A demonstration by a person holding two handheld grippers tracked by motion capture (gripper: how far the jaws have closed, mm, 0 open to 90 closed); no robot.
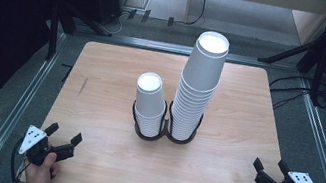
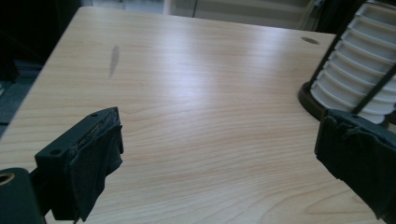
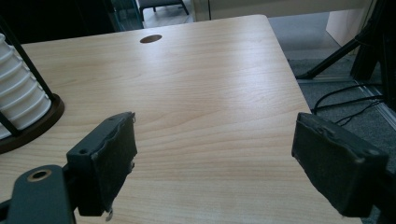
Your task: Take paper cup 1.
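1. Currently both tools sit idle at the near edge of the light wood-grain table (image 1: 119,71): left gripper (image 1: 63,135) at the near-left corner, right gripper (image 1: 270,167) at the near-right corner
2. Left gripper jaws stand wide apart in its own view, nothing but bare tabletop between the pads; holds nothing
3. Right gripper jaws likewise spread in its own view, nothing between them
4. Cups sit mid-table in a dark two-ring wire holder (image 1: 163,133): short stack of white paper cups (image 1: 148,104) in the left ring, tall stack of white paper cups (image 1: 198,87) in the right ring, touching side by side
5. Both stacks are upside down, and well apart from either gripper
6. Judgement: work looks like moving cups between stacks; no cup is gripped or loose on the table, so no transfer is under way
7. Left to do: reach in, grip the top cup of a stack, lift it off, seat it on the other stack
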